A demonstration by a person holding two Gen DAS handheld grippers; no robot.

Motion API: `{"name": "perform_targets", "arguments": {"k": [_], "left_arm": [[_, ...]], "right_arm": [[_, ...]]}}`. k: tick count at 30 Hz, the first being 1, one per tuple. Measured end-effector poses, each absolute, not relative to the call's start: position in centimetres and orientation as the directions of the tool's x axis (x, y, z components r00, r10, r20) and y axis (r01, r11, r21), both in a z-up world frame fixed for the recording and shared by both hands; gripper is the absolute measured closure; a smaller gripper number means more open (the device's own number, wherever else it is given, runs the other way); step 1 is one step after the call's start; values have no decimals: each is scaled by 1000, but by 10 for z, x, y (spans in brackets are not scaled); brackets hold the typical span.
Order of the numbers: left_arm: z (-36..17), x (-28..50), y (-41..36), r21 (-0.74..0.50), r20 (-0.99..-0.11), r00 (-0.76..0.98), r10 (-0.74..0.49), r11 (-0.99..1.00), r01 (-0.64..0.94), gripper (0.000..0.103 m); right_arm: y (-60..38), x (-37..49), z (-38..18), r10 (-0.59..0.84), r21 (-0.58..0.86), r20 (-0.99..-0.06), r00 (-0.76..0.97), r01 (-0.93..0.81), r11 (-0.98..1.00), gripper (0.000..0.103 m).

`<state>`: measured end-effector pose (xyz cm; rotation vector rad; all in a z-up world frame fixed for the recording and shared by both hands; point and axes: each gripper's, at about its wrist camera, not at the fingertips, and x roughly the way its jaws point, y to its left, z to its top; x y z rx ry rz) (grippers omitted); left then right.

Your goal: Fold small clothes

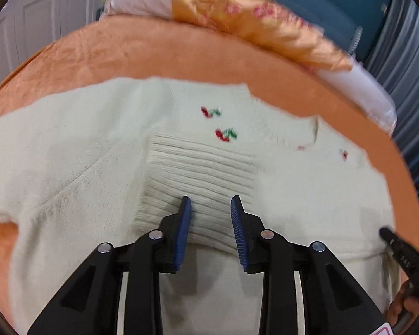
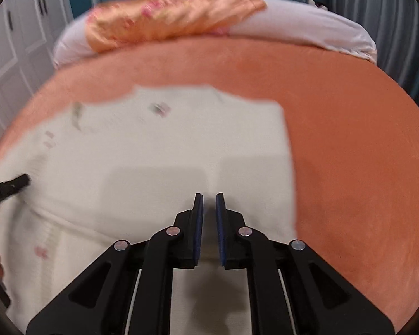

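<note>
A cream sweater (image 1: 103, 167) lies flat on the orange bed (image 1: 153, 53) below the pillows (image 1: 237, 8); left gripper (image 1: 211, 203) jaws part-open over its ribbed cuff (image 1: 198, 173), right gripper (image 2: 209, 199) jaws nearly closed, gripping nothing.

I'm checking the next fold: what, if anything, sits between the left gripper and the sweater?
Nothing visible. The left gripper hangs open right over the sweater's ribbed cuff, with only bare knit between its fingers.

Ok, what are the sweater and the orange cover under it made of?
Sweater: cream knit, probably cotton or acrylic yarn; the ribbed cuff and stitched cherries show it. Cover: matte orange fabric, slightly napped like fleece or velour; too blurred to be sure.
</note>
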<state>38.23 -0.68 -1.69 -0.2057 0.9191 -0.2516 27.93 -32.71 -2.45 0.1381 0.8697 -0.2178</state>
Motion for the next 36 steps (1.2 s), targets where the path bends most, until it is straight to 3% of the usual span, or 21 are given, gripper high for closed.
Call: {"name": "perform_targets", "arguments": {"k": [3, 6, 8, 10, 11, 16, 21, 25, 27, 29, 31, 36], "left_arm": [[-17, 374, 12, -278, -744, 590, -313, 948, 152, 91], [-10, 357, 48, -238, -749, 617, -240, 967, 88, 94], [-7, 343, 87, -219, -755, 636, -163, 976, -11, 77], [-3, 326, 137, -312, -733, 650, -199, 948, -62, 70], [0, 319, 161, -328, -733, 656, -178, 938, -113, 57], [15, 290, 304, -305, -737, 674, 57, 862, -406, 37], [10, 292, 411, -374, -752, 645, 136, 717, -587, 34], [-4, 297, 443, -479, -755, 648, 100, 592, -649, 34], [0, 298, 442, -518, -728, 680, 84, 583, -626, 44], [14, 312, 429, -492, -724, 686, 74, 642, -588, 81], [37, 325, 408, -448, -704, 706, 81, 721, -529, 101], [112, 348, 322, -405, -575, 818, -12, 873, -272, 103]], "right_arm": [[-359, 255, -31, -75, 145, -737, 672, 266, 953, 103], [-355, 248, -33, -101, 128, -713, 694, 270, 954, 103], [-343, 250, -36, -156, 52, -705, 692, 270, 961, 103], [-338, 253, -36, -181, 15, -705, 686, 269, 963, 103], [-339, 252, -36, -175, 22, -703, 689, 267, 963, 103], [-352, 246, -39, -109, 119, -692, 714, 261, 958, 103], [-344, 247, -39, -147, 72, -689, 710, 270, 960, 103], [-344, 247, -39, -146, 74, -689, 710, 269, 960, 103], [-344, 248, -39, -147, 73, -690, 709, 270, 960, 103], [-344, 248, -39, -149, 71, -689, 709, 271, 960, 103], [-344, 247, -39, -145, 76, -689, 710, 270, 960, 103], [-347, 246, -41, -126, 103, -684, 718, 267, 958, 103]]}}
